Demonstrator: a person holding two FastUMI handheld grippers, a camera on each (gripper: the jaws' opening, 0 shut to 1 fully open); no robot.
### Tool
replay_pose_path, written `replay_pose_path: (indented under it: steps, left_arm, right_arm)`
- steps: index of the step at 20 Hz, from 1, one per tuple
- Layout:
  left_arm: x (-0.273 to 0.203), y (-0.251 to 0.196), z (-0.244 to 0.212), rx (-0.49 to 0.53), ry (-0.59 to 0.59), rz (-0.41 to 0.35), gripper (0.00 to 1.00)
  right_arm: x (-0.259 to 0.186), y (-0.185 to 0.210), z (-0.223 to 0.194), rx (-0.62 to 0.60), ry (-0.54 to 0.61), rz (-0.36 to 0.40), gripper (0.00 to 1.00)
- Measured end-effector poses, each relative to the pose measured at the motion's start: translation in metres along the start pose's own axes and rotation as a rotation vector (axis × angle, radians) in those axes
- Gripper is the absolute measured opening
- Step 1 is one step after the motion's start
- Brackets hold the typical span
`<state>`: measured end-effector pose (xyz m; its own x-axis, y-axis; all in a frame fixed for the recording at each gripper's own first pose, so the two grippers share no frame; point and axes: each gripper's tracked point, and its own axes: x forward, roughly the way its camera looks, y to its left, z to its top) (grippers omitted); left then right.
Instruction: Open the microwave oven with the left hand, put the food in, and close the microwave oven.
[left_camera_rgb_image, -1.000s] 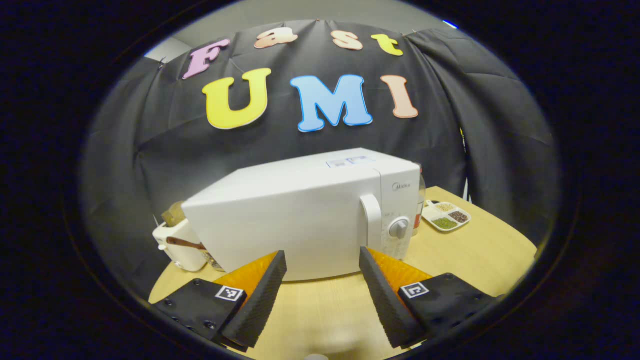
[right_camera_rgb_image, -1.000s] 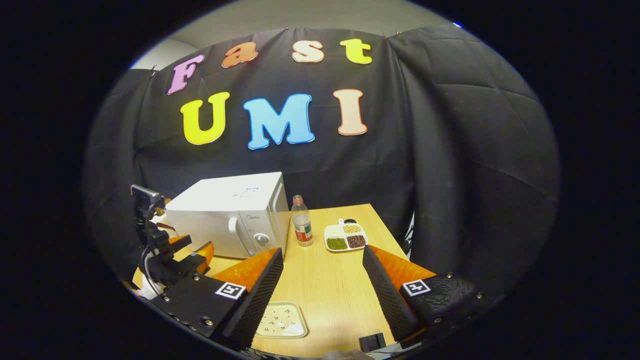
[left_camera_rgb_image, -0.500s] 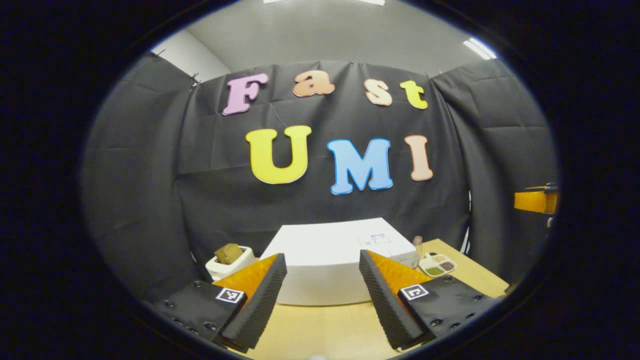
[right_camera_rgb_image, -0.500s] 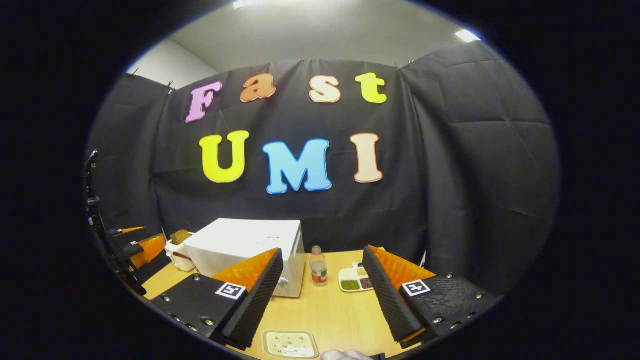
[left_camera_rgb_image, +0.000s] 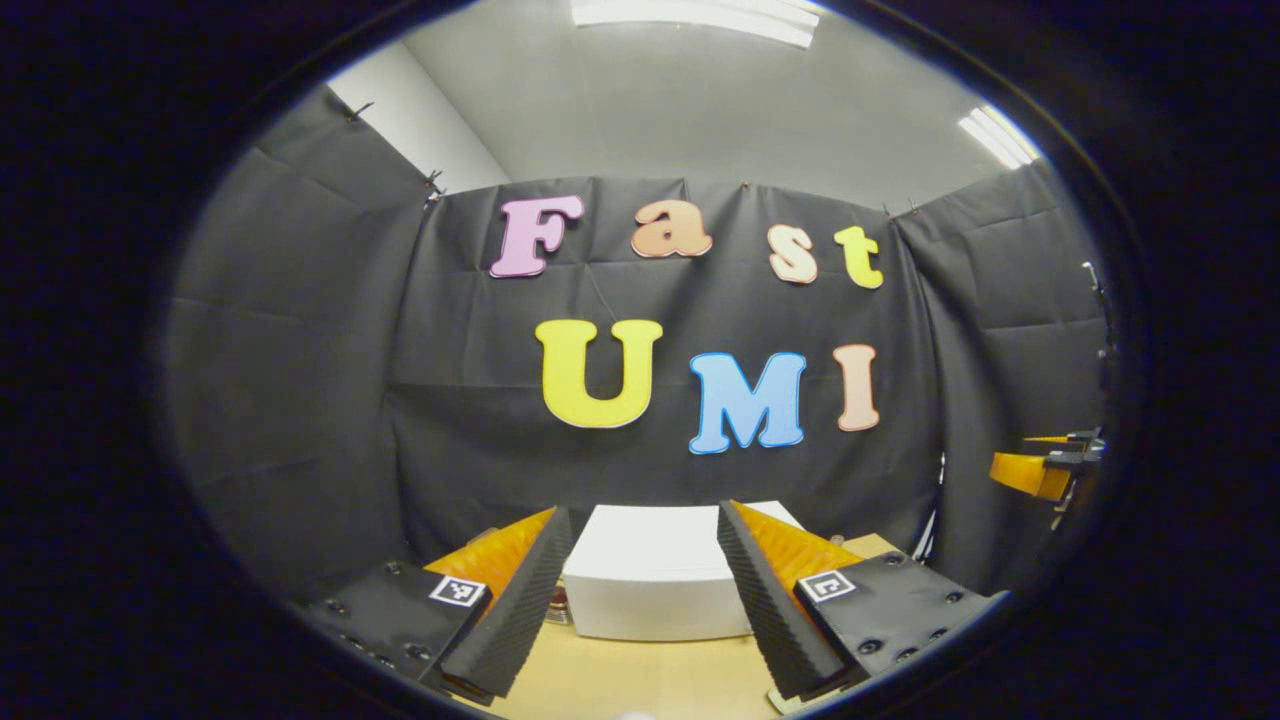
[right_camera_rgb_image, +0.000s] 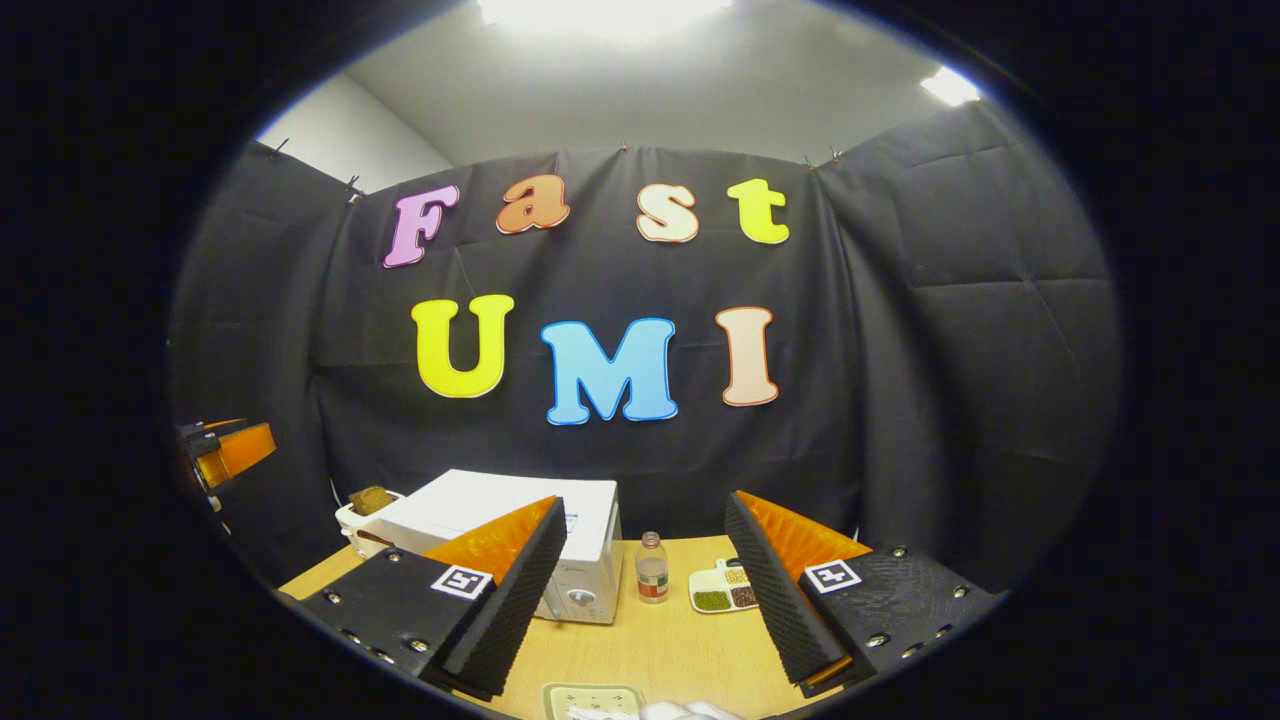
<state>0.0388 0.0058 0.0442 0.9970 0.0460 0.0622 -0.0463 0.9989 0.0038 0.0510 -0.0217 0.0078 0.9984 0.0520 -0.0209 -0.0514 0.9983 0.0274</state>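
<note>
The white microwave (left_camera_rgb_image: 650, 575) stands on the wooden table (left_camera_rgb_image: 640, 685), low between the fingers of my open left gripper (left_camera_rgb_image: 642, 515), which is raised well back from it. In the right gripper view the microwave (right_camera_rgb_image: 500, 510) sits at the table's left, its front with the knob (right_camera_rgb_image: 580, 597) facing right and its door shut. My right gripper (right_camera_rgb_image: 645, 502) is open and holds nothing, high over the table's near side. A pale plate (right_camera_rgb_image: 590, 700) lies at the bottom edge below it. Each gripper shows at the side of the other's view: left gripper (right_camera_rgb_image: 225, 452), right gripper (left_camera_rgb_image: 1040, 470).
A small bottle (right_camera_rgb_image: 652, 580) and a divided dish of grains (right_camera_rgb_image: 725, 590) stand right of the microwave. A white toaster holding bread (right_camera_rgb_image: 365, 512) sits behind its left side. Something white (right_camera_rgb_image: 680, 711) lies by the plate.
Both grippers have lifted and pulled back from the table, so the microwave sits lower and smaller and the ceiling comes into view. Both stayed open.
</note>
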Motion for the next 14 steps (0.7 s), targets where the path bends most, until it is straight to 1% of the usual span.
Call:
replay_pose_path:
  steps: [5, 8, 11, 14]
  left_arm:
    - [-0.005, 0.012, -0.003, -0.016, 0.015, 0.011, 0.99]
    - [-0.008, 0.021, -0.001, 0.006, 0.005, 0.032, 0.99]
    - [-0.010, 0.023, 0.002, 0.023, -0.006, 0.032, 0.98]
    - [-0.011, 0.021, 0.001, 0.014, -0.004, 0.022, 0.99]
  right_arm:
    - [-0.007, 0.017, 0.005, -0.007, -0.009, 0.019, 0.98]
    - [-0.012, 0.021, 0.006, -0.005, -0.011, 0.022, 0.98]
    - [-0.015, 0.023, 0.007, -0.002, -0.011, 0.021, 0.98]
    - [-0.017, 0.025, 0.009, 0.003, -0.012, 0.020, 0.98]
